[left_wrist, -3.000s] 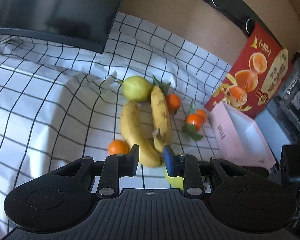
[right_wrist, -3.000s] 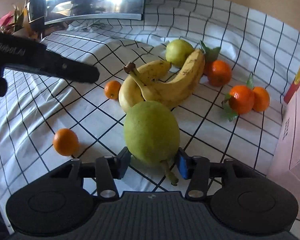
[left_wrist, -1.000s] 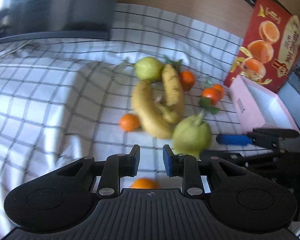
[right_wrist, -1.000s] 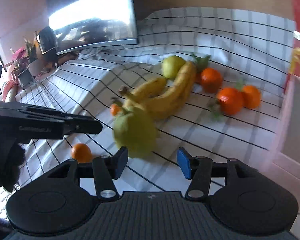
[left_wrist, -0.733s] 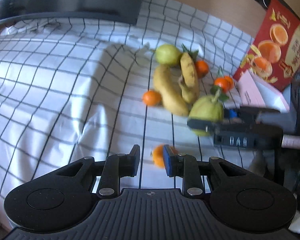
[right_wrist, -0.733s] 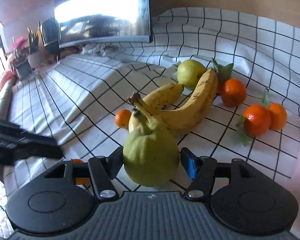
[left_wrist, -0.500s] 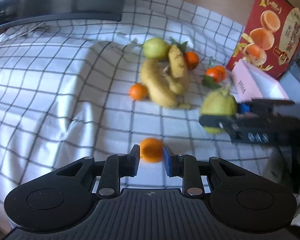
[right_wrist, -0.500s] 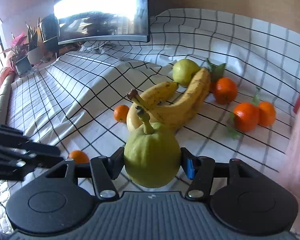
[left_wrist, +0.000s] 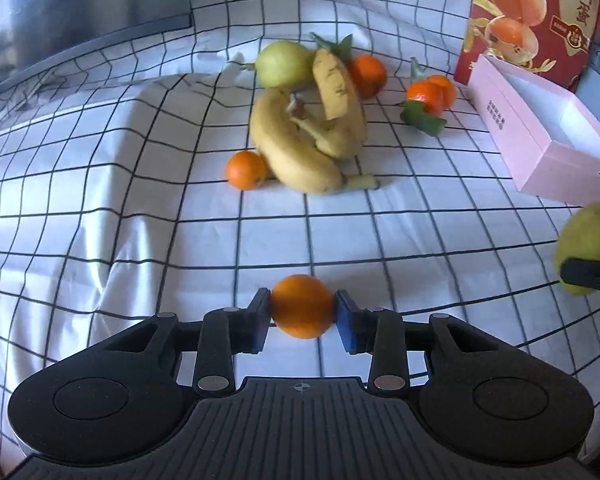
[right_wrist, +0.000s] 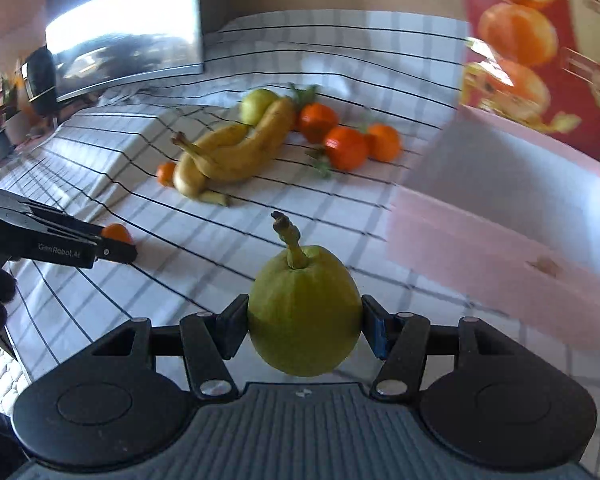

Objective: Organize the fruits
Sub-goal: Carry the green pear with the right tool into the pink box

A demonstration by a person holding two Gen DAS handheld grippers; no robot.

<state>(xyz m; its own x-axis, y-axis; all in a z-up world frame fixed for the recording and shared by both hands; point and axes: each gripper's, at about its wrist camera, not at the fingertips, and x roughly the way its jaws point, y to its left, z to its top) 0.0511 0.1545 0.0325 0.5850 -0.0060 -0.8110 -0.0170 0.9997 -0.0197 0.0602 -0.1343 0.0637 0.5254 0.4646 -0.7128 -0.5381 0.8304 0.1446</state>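
Note:
My left gripper (left_wrist: 302,315) is shut on a small orange (left_wrist: 302,311), just above the checked cloth. My right gripper (right_wrist: 304,322) is shut on a green pear (right_wrist: 303,312), stem up, held above the cloth near the open pink box (right_wrist: 512,200). The pear also shows at the right edge of the left wrist view (left_wrist: 588,246). On the cloth lie two bananas (left_wrist: 312,140), a second pear (left_wrist: 282,64), a small orange (left_wrist: 244,170) beside the bananas, and three leafy oranges (left_wrist: 430,94).
The pink box (left_wrist: 540,132) lies at the right, with a red printed carton (left_wrist: 536,16) standing behind it. A dark monitor (left_wrist: 80,4) stands at the back left. The cloth (left_wrist: 100,200) steps up over a raised edge on the left.
My left gripper has closed on the loose orange. My right gripper has swung right with the pear, toward the pink box.

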